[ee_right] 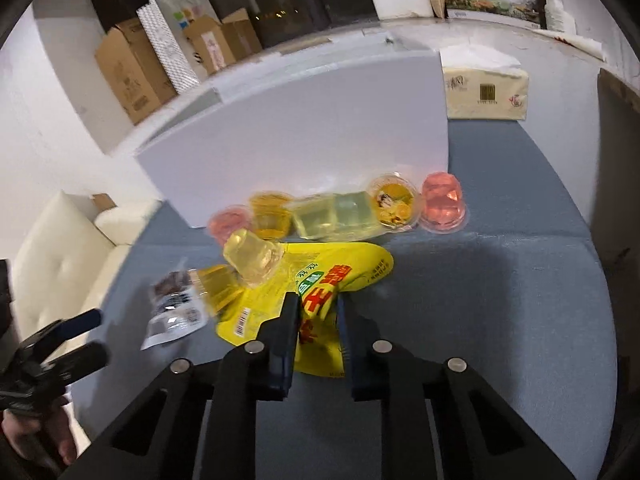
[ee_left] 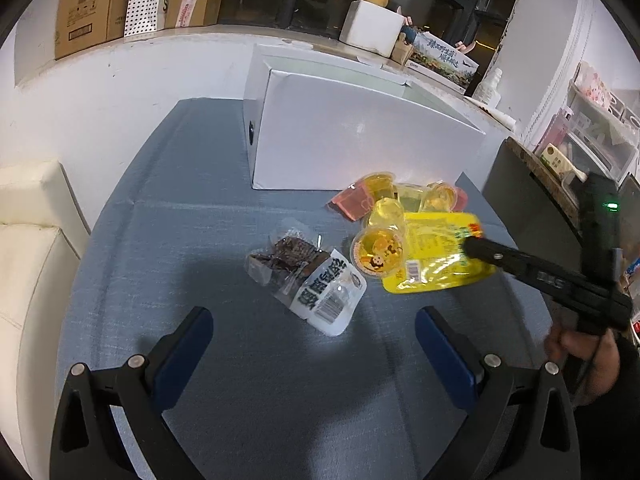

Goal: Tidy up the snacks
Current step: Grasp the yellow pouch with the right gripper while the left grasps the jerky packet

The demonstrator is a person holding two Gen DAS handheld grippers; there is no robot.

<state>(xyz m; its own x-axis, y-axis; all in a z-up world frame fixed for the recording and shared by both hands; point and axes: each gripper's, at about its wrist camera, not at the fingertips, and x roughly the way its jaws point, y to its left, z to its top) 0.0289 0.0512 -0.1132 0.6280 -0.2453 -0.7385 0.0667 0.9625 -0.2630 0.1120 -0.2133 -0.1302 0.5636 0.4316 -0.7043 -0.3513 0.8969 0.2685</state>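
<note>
Barely begun: we pinch yellow bag (ee_right: 340,276) in right gripper (ee_right: 318,300); left gripper (ee_left: 314,320) wide open, empty; jelly cups (ee_right: 352,208), dark snack pack (ee_left: 304,276) unsorted beside white box (ee_left: 352,136).

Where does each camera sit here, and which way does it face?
Left wrist: on the left tongs, open, angled down at the clear snack packet on the blue cloth; right tongs and a hand show.
Right wrist: on the right tongs, shut on the yellow pouch; left tongs at lower left.
Shared: yellow pouch, jelly cups, white box.
</note>
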